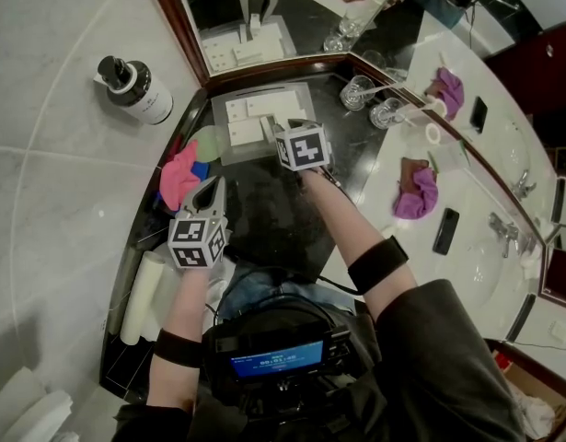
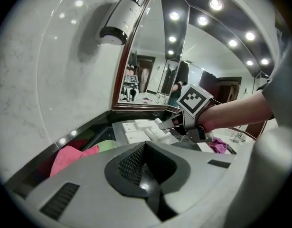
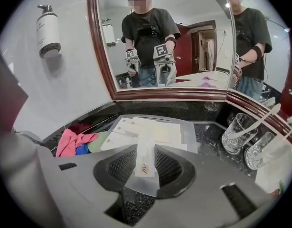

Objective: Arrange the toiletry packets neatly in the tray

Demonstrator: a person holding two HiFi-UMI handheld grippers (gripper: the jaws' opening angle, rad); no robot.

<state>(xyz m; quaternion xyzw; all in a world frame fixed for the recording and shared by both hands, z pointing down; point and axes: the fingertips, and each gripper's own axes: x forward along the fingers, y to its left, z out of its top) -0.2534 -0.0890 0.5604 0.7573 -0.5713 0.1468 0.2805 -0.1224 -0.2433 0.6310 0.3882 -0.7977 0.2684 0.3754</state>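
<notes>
A grey tray [image 1: 295, 91] sits on the black counter in the corner below the mirror, with several flat white toiletry packets [image 1: 248, 110] laid in it. My right gripper [image 1: 276, 126] hangs over the tray's near edge, shut on a narrow white packet [image 3: 146, 156] that stands lengthwise between its jaws. Beyond that packet, the right gripper view shows the tray [image 3: 191, 137] and its packets [image 3: 136, 128]. My left gripper [image 1: 210, 185] stays back over the counter, left of the tray, shut on nothing. In the left gripper view, its jaws [image 2: 145, 172] point at the tray [image 2: 118, 129].
A pink cloth [image 1: 179, 176] and a green item [image 1: 207, 142] lie left of the tray. Two glasses [image 1: 358, 90] stand to its right. A soap bottle [image 1: 135, 88] hangs on the wall. Rolled white towels [image 1: 140, 297] lie at the counter's near left.
</notes>
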